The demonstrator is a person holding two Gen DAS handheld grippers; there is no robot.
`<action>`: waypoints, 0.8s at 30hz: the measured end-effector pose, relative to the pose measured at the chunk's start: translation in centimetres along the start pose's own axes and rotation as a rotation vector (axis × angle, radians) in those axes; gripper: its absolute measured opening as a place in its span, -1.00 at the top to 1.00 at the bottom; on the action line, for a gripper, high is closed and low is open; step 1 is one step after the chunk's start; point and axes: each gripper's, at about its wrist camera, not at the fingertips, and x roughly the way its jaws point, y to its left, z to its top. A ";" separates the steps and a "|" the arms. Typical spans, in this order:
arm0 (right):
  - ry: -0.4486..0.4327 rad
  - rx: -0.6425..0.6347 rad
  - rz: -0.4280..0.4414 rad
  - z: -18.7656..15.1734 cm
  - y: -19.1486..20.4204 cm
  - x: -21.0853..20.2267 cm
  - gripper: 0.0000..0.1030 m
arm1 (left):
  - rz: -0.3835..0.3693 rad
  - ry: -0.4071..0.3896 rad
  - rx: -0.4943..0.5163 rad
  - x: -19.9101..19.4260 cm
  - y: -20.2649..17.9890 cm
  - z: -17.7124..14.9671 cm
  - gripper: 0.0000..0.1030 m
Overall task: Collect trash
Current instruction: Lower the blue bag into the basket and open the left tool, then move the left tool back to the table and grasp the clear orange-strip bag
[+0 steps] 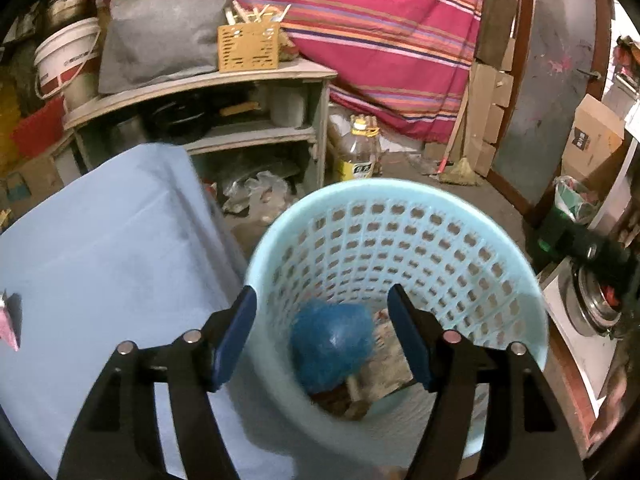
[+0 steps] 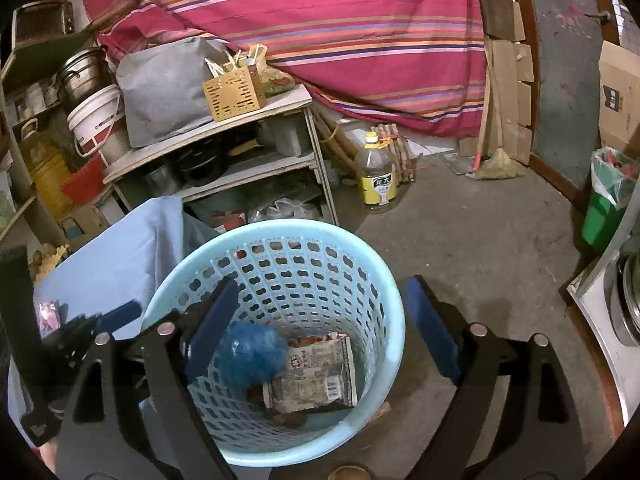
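Observation:
A light blue perforated basket (image 1: 460, 240) (image 2: 360, 256) stands on the floor beside a table with a blue cloth (image 1: 104, 240) (image 2: 120, 256). Inside it lie a crumpled blue ball (image 1: 328, 344) (image 2: 252, 354), a printed paper packet (image 2: 316, 376) (image 1: 388, 364) and some brown scraps. My left gripper (image 1: 322, 320) is open and empty above the basket's near rim. My right gripper (image 2: 320, 312) is open and empty above the basket. The left gripper's blue fingertip shows in the right wrist view (image 2: 120, 314). A pink scrap (image 1: 8, 324) (image 2: 48, 316) lies on the blue cloth.
A wooden shelf unit (image 2: 224, 148) with pots, a grey bag and a yellow box stands behind. An oil bottle (image 2: 376, 176), a broom (image 2: 496, 160) and a green bin (image 2: 608, 208) are on the concrete floor. A striped cloth (image 2: 320, 32) hangs behind.

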 end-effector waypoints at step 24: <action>0.068 -0.302 0.131 -3.3 23.5 4.9 -0.91 | 0.535 -0.114 -0.280 -15.1 31.3 -8.2 -0.84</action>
